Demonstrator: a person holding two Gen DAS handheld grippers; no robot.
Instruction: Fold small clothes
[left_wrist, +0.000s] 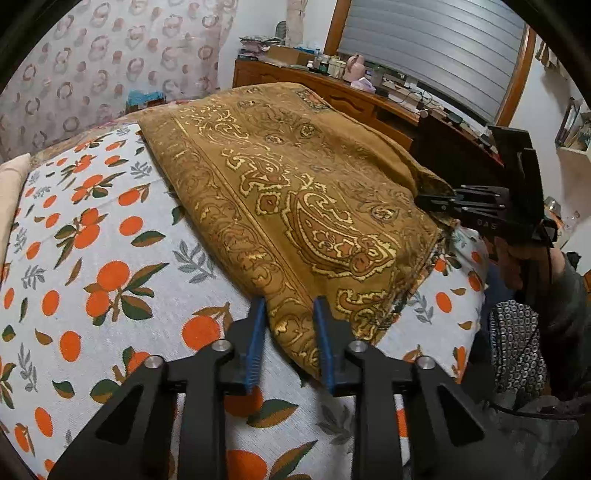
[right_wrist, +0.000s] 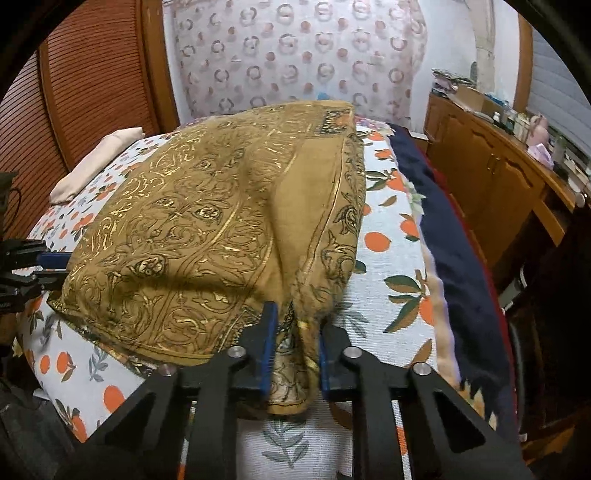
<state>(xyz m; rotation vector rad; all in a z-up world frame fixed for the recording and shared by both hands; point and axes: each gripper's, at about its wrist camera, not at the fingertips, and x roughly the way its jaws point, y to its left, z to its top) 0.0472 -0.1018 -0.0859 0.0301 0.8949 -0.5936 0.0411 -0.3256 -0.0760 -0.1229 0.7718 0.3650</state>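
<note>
Both grippers, left (left_wrist: 289, 341) and right (right_wrist: 294, 349), clamped on ochre cloth (left_wrist: 295, 192), corners hidden.

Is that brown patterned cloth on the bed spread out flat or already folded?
Folded. The brown cloth shows stacked layers along its near edge, and the right wrist view shows a doubled-over flap.

Mustard paisley cloth (left_wrist: 295, 206) lies on white orange-fruit-print bedsheet (left_wrist: 92, 258).
</note>
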